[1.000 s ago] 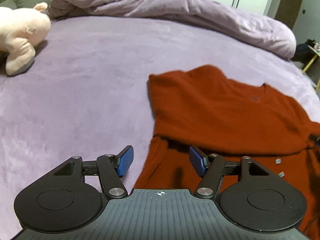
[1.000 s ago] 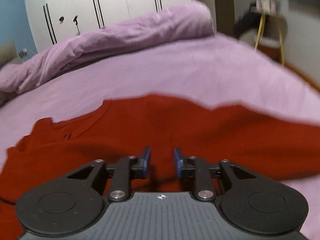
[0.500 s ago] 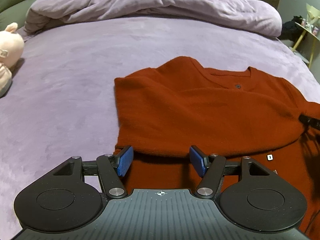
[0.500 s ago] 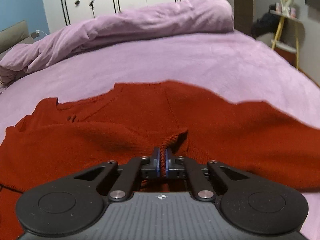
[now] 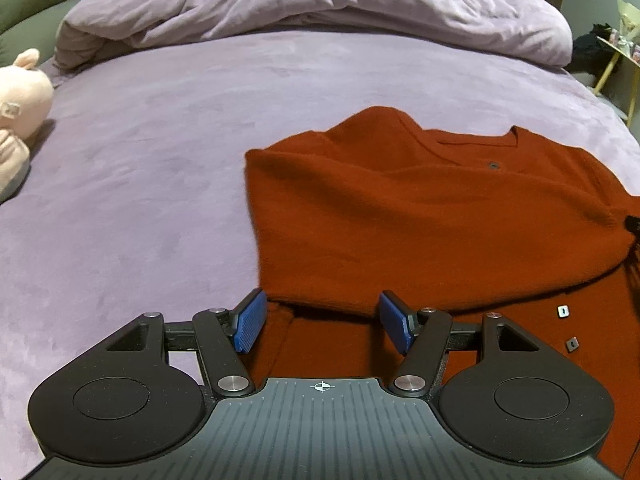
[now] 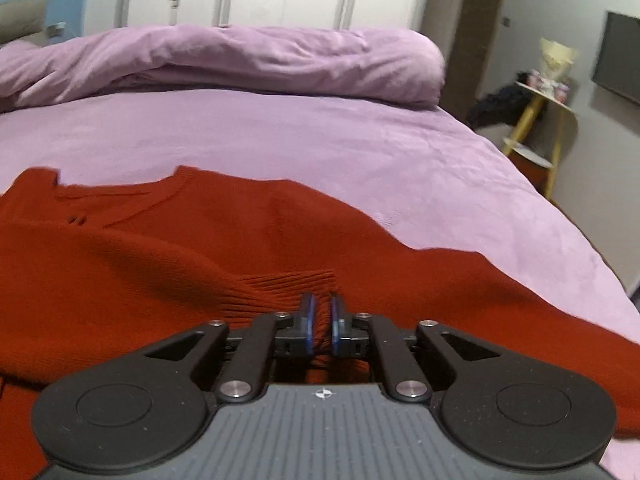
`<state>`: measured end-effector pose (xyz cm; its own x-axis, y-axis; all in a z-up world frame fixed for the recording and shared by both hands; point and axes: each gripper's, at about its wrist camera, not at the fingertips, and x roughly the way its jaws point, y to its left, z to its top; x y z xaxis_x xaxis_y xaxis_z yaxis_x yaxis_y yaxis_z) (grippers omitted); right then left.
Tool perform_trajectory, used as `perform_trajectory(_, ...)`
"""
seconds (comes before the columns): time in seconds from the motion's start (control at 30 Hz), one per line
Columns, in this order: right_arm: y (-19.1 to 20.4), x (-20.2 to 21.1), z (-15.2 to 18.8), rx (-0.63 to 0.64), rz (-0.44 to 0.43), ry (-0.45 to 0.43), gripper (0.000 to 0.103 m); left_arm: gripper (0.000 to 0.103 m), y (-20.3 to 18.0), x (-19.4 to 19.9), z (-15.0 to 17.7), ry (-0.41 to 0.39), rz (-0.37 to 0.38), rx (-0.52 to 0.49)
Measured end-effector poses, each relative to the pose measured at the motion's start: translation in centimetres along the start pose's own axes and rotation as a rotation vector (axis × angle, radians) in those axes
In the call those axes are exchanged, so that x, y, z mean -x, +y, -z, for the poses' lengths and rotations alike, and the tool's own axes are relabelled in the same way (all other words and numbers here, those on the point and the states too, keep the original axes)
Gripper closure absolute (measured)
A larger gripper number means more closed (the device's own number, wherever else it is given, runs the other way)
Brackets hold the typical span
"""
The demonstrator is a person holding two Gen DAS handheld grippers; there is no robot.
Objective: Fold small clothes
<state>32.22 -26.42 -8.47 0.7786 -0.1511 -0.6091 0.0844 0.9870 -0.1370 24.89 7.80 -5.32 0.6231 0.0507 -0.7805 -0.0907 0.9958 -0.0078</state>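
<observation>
Red sweater [image 5: 420, 216] lies flat on the bed [image 5: 160, 140]. Right tongs [image 6: 321, 316], just eased slightly, pinch its ribbed cuff; left tongs [image 5: 322, 322] gape wide around the folded edge at 6 o'clock. I'd grip left before lifting.

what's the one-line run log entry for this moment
task: fold small clothes | left hand-held gripper: open over red sweater | right hand-held gripper: shut on ribbed cuff | surface: purple bed
</observation>
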Motion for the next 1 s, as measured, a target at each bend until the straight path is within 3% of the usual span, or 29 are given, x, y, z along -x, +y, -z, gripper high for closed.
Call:
perform_trajectory(0.07, -0.2, 0.5, -0.6, -0.067, 0.035, -0.006, 0.094, 0.035, 0.4, 0.0, 0.1, 0.004, 0.003, 0.022)
perform_trajectory(0.17, 0.2, 1.5, -1.0, -0.099, -0.026, -0.022, 0.094, 0.035, 0.2, 0.1, 0.1, 0.015, 0.009, 0.040)
perform_trajectory(0.27, 1.4, 2.1, -0.4, -0.085, -0.176, -0.018, 0.094, 0.035, -0.5, 0.4, 0.3, 0.011, 0.038, 0.018)
perform_trajectory(0.37, 2.4, 1.2, 0.8, -0.014, -0.271, 0.051, 0.094, 0.035, -1.3, -0.1, 0.4, 0.035, 0.029, -0.012)
perform_trajectory(0.43, 1.8, 1.0, 1.5, 0.001, -0.233, 0.033, 0.097, 0.034, -1.4, -0.4, 0.8, 0.063, 0.027, -0.016)
perform_trajectory(0.5, 0.2, 1.8, 1.4, -0.049, -0.100, 0.010, 0.098, 0.034, -1.3, -0.2, 1.3, 0.070, 0.024, -0.011)
perform_trajectory(0.6, -5.8, 4.1, 1.8, -0.257, 0.001, -0.018, 0.093, 0.033, -1.1, 0.9, 1.9, 0.070, 0.030, 0.013)
perform_trajectory(0.7, -13.9, 6.9, 4.0, -0.534, 0.024, -0.028, 0.070, 0.031, -1.3, 2.4, 2.8, 0.064, 0.075, 0.057)
perform_trajectory(0.9, -28.9, 10.9, 11.3, -1.028, 0.167, -0.032, 0.069, 0.027, -3.3, 4.5, 4.9, 0.074, 0.118, 0.103)
perform_trajectory(1.0, -33.6, 11.4, 14.8, -1.240, 0.140, -0.073, 0.073, 0.027, -3.9, 5.0, 5.7, 0.093, 0.120, 0.133)
